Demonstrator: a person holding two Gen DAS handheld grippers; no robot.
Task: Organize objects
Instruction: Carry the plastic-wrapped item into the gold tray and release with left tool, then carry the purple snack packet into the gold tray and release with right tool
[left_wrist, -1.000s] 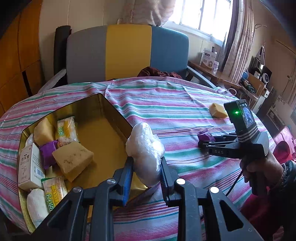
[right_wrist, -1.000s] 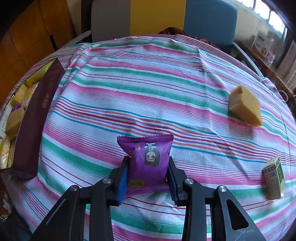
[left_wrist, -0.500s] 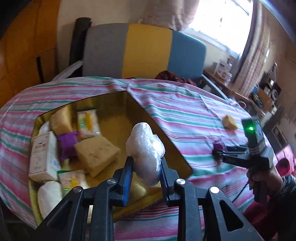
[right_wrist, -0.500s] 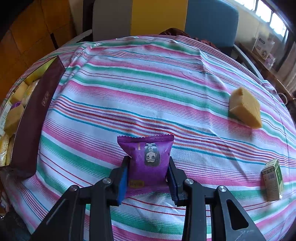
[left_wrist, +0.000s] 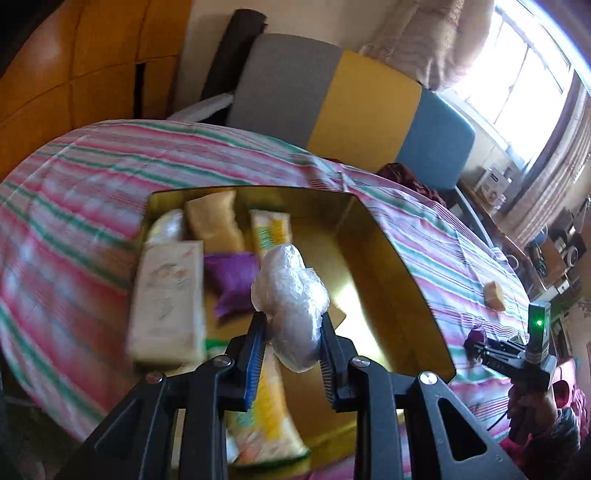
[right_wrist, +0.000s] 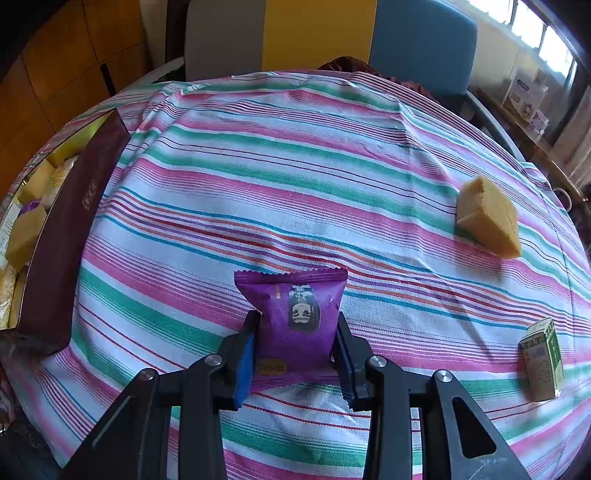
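My left gripper (left_wrist: 291, 325) is shut on a white plastic-wrapped lump (left_wrist: 290, 306) and holds it above the open gold-lined box (left_wrist: 388, 258). The box holds a white carton (left_wrist: 168, 299), a purple packet (left_wrist: 231, 280), yellow sponges and snack packets. My right gripper (right_wrist: 295, 328) is shut on a purple snack packet (right_wrist: 295, 314) just above the striped tablecloth (right_wrist: 295, 166). The right gripper also shows in the left wrist view (left_wrist: 476, 341), right of the box. The box's dark outer wall (right_wrist: 70, 240) lies at the left of the right wrist view.
A yellow sponge block (right_wrist: 487, 216) and a small green-and-white carton (right_wrist: 543, 360) lie on the cloth at the right. A grey, yellow and blue chair back (left_wrist: 351, 99) stands behind the table. Cluttered shelves (left_wrist: 554, 251) stand at the far right.
My left gripper has swung left with the white lump, from beside the box's right wall to over the box's inside. The right gripper has stayed almost still with the purple packet.
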